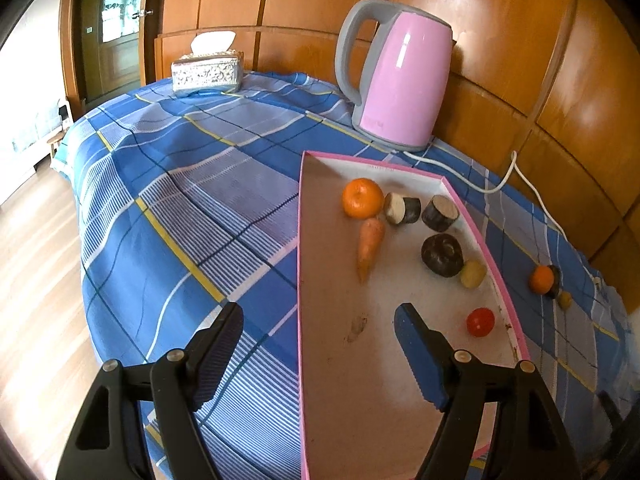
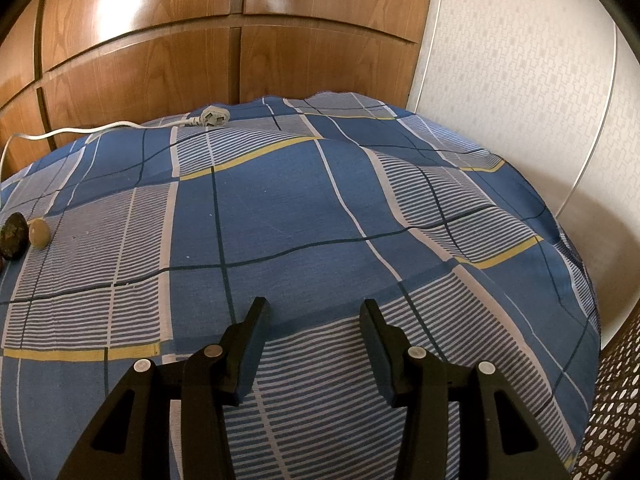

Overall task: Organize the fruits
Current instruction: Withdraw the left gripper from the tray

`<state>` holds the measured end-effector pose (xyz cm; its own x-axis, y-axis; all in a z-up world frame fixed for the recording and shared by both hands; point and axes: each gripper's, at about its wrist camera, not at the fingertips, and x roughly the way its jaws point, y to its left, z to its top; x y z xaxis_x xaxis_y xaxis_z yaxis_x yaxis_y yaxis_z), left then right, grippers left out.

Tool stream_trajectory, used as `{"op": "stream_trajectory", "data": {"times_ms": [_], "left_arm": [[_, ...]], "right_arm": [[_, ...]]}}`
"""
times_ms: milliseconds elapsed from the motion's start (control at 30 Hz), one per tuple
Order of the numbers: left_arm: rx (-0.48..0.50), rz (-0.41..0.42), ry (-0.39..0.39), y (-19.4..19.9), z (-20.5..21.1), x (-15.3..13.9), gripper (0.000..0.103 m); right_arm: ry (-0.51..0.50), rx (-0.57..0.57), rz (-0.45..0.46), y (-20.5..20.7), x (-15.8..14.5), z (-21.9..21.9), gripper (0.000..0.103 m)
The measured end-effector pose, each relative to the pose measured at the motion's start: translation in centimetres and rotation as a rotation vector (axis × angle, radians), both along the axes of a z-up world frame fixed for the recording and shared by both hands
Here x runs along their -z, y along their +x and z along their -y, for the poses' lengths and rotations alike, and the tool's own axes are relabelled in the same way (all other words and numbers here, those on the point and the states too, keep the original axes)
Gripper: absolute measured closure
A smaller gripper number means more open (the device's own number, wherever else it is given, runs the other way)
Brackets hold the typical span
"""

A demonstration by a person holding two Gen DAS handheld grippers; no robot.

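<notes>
We're holding the left gripper [image 1: 318,338] wide apart and empty over the near end of the tray [image 1: 400,400], fruits lying in its far half. Our right gripper [image 2: 312,330] is hovering apart, empty, beside the tray.

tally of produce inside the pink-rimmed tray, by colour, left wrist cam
Orange: 2, tangerine and carrot
Dark purple: 3 cut pieces
Yellow: 1, small potato
Red: 1, tomato
Total: 7
</notes>
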<state>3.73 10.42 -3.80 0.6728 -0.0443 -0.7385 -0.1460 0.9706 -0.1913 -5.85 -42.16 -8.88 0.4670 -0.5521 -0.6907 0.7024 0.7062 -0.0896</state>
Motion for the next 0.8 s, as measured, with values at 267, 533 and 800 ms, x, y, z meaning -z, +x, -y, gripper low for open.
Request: {"op": "stream_trajectory", "data": {"times_ms": [267,533,800], "left_arm": [[0.002,-0.018,-0.015,0.2,0.0,1.0,0.025],[-0.005,-0.034,-0.028,0.3,-0.3,1.7,0.024],[-0.017,-0.036,-0.043,0.4,-0.6,1.8,0.023]], "right_arm": [[-0.008,0.0,-0.011,0.2,0.0,-0.2,0.056],[-0.011,-0.002,-0.024,0.4,-0.1,-0.2,0.056],[-0.002,-0.007,-0.065,0.9,-0.5,-0.1,0.056]]}}
